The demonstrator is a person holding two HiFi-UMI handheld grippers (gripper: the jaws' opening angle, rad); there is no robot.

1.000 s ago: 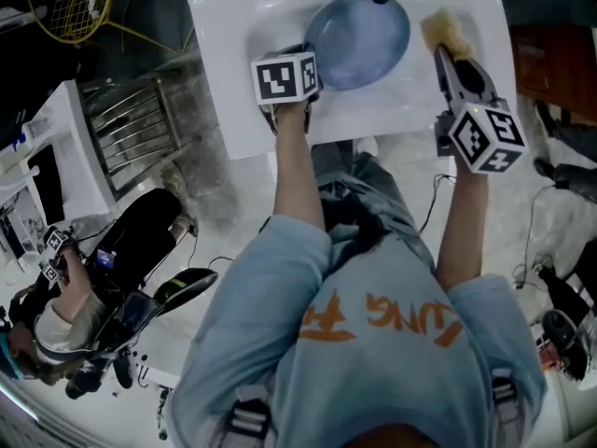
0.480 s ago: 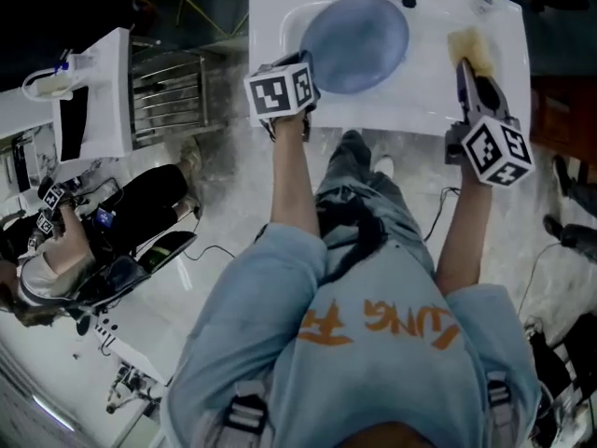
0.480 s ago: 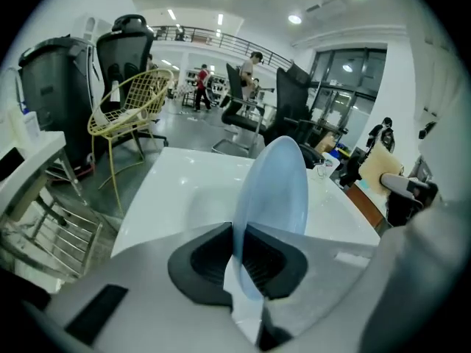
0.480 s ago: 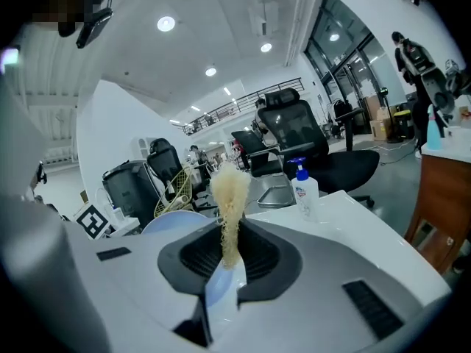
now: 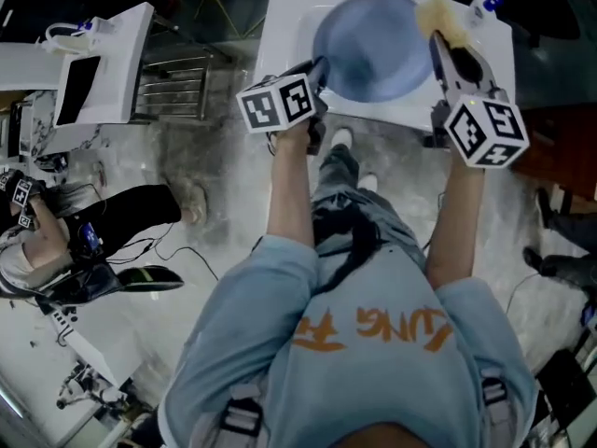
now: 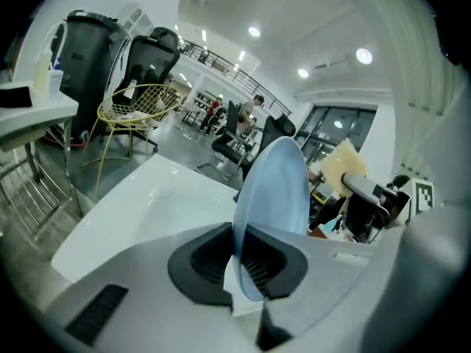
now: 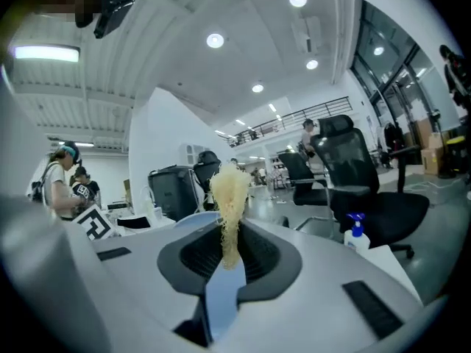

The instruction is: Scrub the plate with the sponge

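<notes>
The left gripper [image 6: 239, 259] pinches the edge of the blue plate [image 5: 373, 45], with both jaws pressed on its rim. In the left gripper view the plate stands up on its edge between the jaws. From the head view it is held up over the white sink [image 5: 280, 26] and covers most of the bowl. The right gripper [image 7: 229, 252] is closed on the yellow sponge [image 7: 229, 193]. The sponge is soft and stringy, and it sticks up out of the jaws. From the head view the sponge is just beside the right side of the plate. I cannot tell if the two are touching. Each gripper has a cube with black and white squares on it, and the person's bare arms reach out to both. A small spray bottle [image 7: 355, 235] with a blue top stands on the right corner of the sink. A metal rack [image 5: 173, 87] stands on the floor to the left of the sink.
</notes>
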